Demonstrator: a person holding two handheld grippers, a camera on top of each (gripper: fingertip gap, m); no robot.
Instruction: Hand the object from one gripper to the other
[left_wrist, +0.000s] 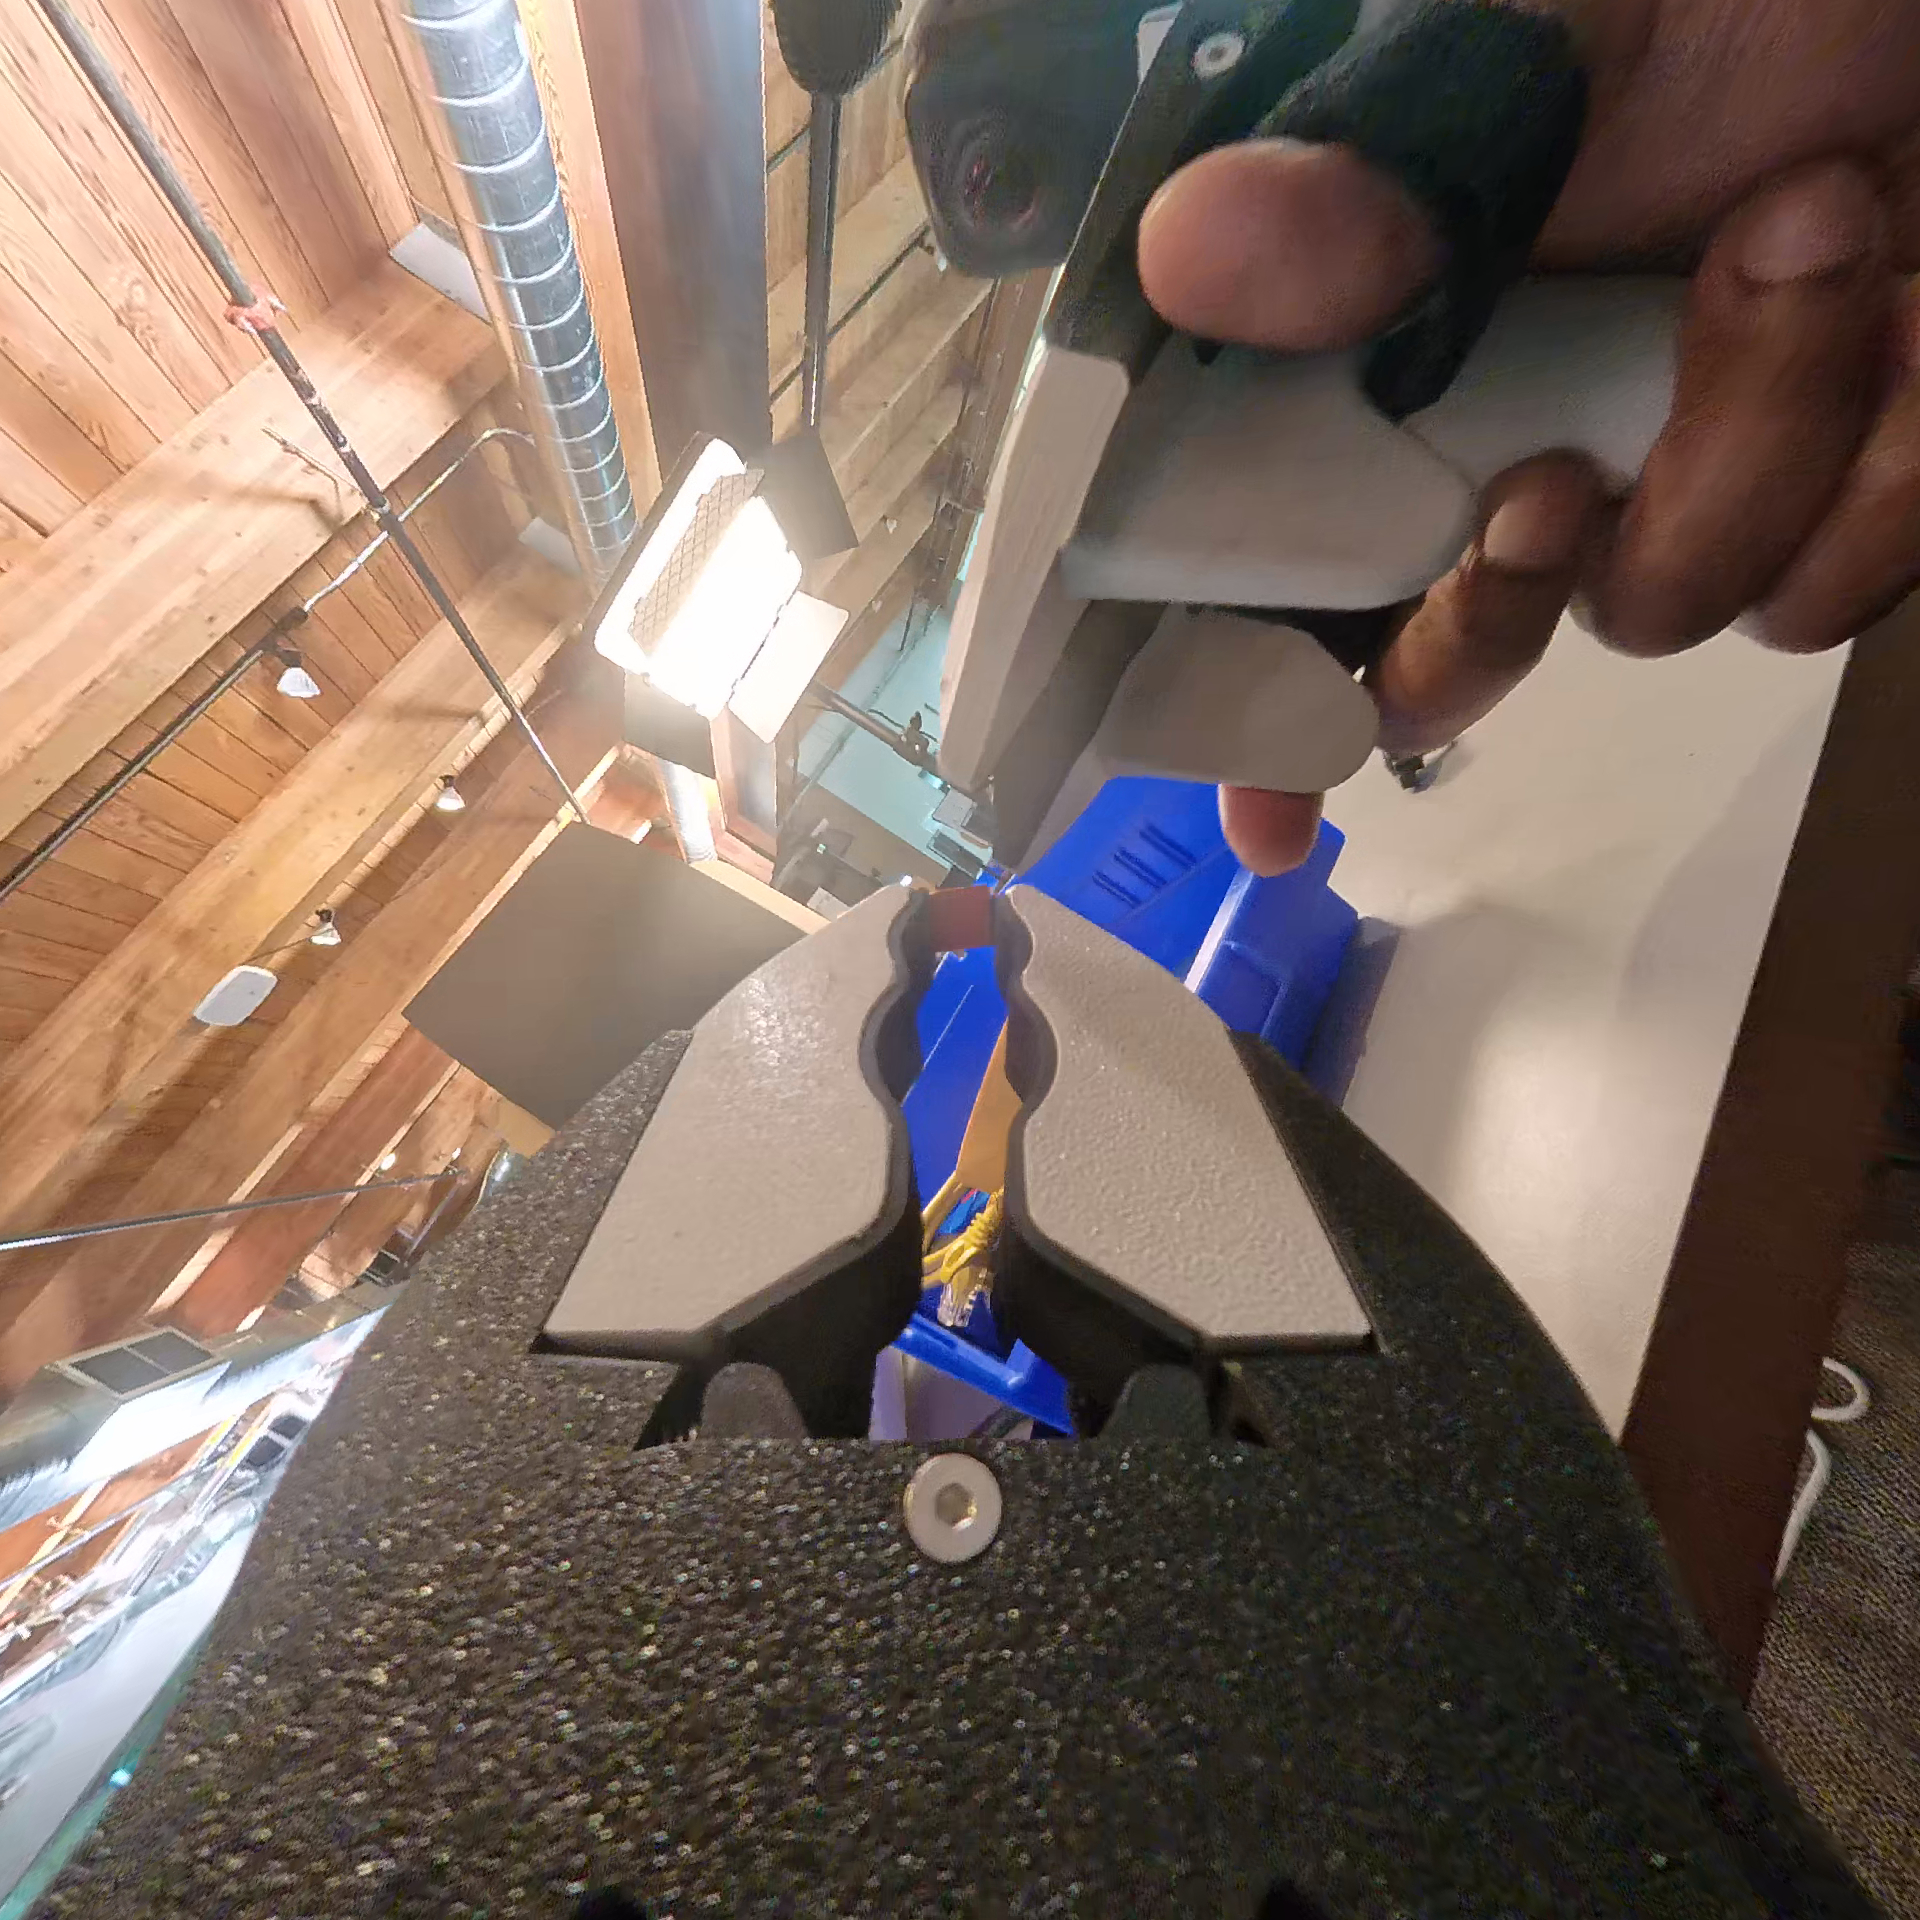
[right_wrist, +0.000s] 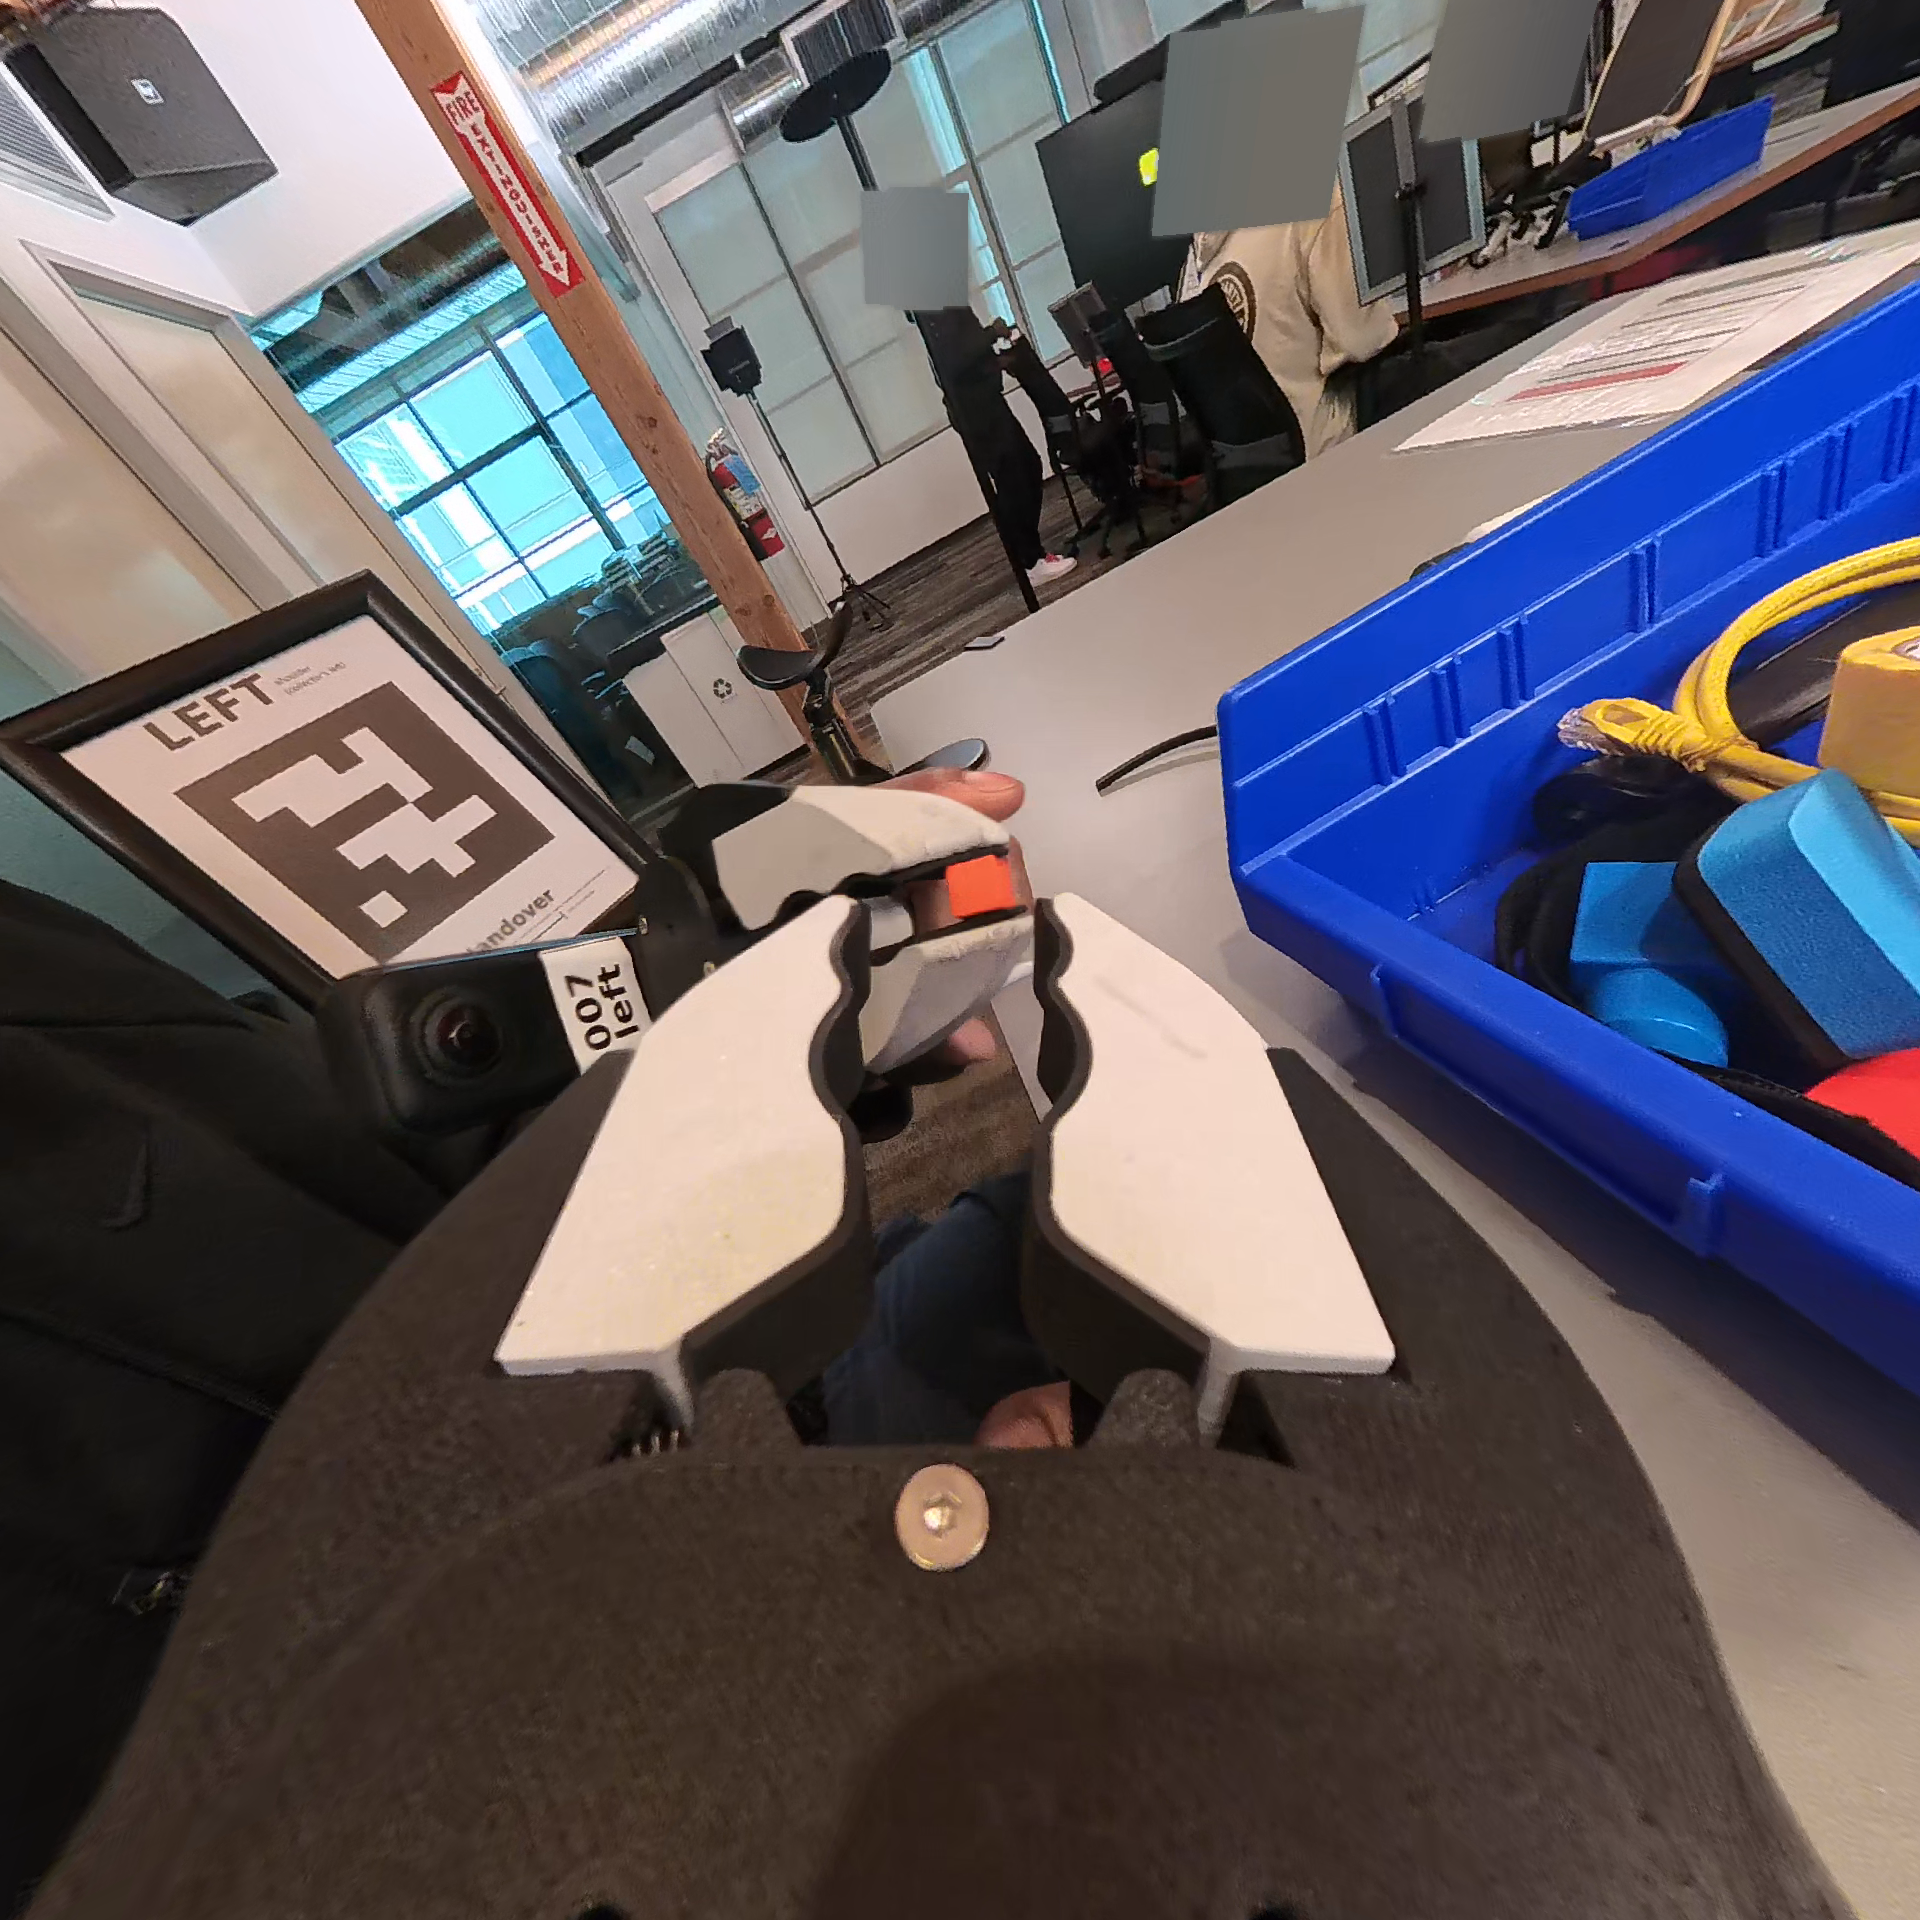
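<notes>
A small orange-red block (right_wrist: 977, 888) is pinched between the tips of my left gripper (right_wrist: 1003, 883), which reaches in from the left, held above the table edge. In the left wrist view the left gripper (left_wrist: 958, 920) is shut on the block (left_wrist: 956, 923). My right gripper (right_wrist: 948, 914) is open. Its two tips stand either side of the block with a gap on each side. One of its fingers (left_wrist: 1003, 582) shows in the left wrist view just above the block, with a hand (left_wrist: 1714, 364) on its handle.
A blue bin (right_wrist: 1455, 644) stands on the grey table (right_wrist: 1122, 644) to the right, holding a yellow cable (right_wrist: 1704, 727), blue foam pieces (right_wrist: 1818, 914) and a yellow tape roll (right_wrist: 1870, 707). A framed marker board (right_wrist: 343, 790) rides on the left gripper. People stand far behind. The grippers are tip to tip, or close to it.
</notes>
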